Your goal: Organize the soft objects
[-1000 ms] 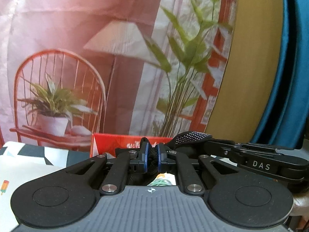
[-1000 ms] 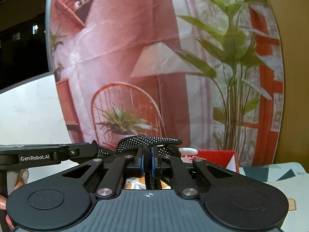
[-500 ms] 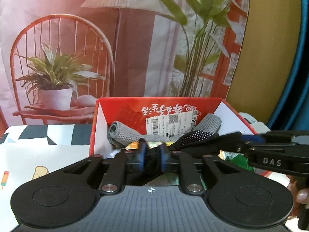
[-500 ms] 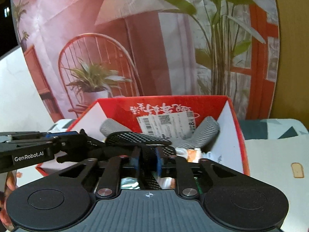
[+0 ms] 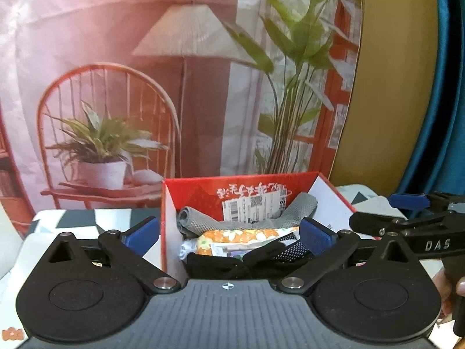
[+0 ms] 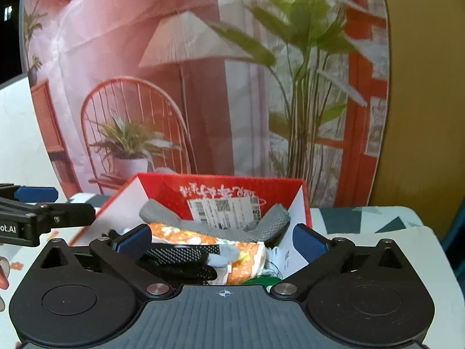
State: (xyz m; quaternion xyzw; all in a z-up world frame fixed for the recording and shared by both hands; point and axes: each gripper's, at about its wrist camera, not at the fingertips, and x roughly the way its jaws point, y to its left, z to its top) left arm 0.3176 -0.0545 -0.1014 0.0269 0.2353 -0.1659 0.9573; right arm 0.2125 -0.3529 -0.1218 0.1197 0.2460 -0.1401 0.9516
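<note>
We hold the left hand-held gripper (image 5: 229,237) at the near edge of a red cardboard box (image 5: 334,192) that stands open on the counter (image 5: 87,218), which wears a patterned cloth. Its jaws are opening, spread wide, and the blue pads (image 5: 316,237) press on nothing. A black dotted glove (image 5: 273,254) lies loose in the box between them, just under the fingertips. The right hand-held gripper (image 6: 222,240) points into the same box from the other side; its jaws are opening too, spread wide, with the glove (image 6: 180,258) resting below and touching neither pad as far as we can tell. Under the glove sits an orange flowered cloth (image 5: 247,237), and behind that a grey mesh cloth (image 5: 302,206) droops against the back wall, beside a white shipping label (image 5: 254,206). In the left view, the right gripper's side comes in from the right edge, with fingers of a hand (image 5: 459,286) on it. A printed backdrop (image 5: 116,72) of a chair, lamp and plants hangs behind the counter.
</note>
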